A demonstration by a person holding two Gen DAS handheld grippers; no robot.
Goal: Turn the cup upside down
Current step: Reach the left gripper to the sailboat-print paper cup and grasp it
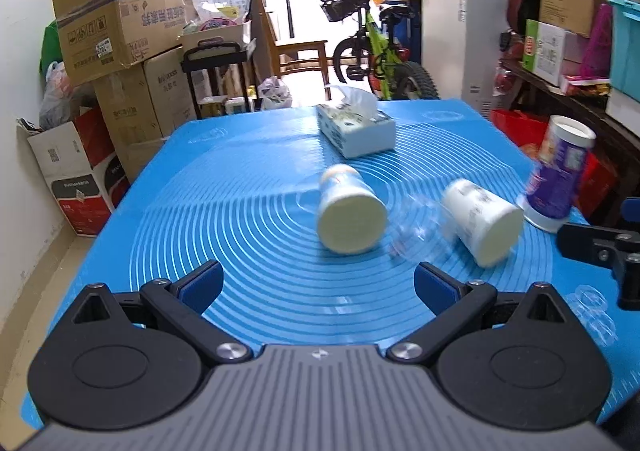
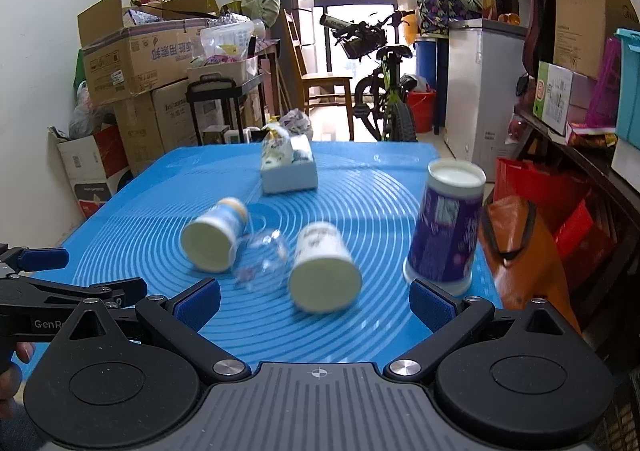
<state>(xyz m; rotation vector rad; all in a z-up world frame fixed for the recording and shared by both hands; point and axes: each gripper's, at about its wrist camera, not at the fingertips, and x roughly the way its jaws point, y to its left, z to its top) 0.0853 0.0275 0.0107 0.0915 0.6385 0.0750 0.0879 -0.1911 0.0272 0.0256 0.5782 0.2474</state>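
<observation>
Ahead of both claws, on blue surface [image 2: 160, 203] | left claw [image 1: 319, 283] wide, empty | right claw [image 2: 315, 299] wide, empty | purple cup [image 2: 446, 227] inverted at right fingertip | two white cups on sides | step: approach; next: grip nearest white cup [image 2: 324, 271], upend.

"GenR", cut off, is printed in white on the black left gripper [image 2: 60, 291]. Print on the cardboard boxes [image 2: 136, 63] behind it is too blurred to read.

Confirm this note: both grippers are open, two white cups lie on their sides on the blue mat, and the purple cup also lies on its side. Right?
Not quite. In the right wrist view the purple cup stands inverted, rim on the blue mat; the rest holds.
</observation>
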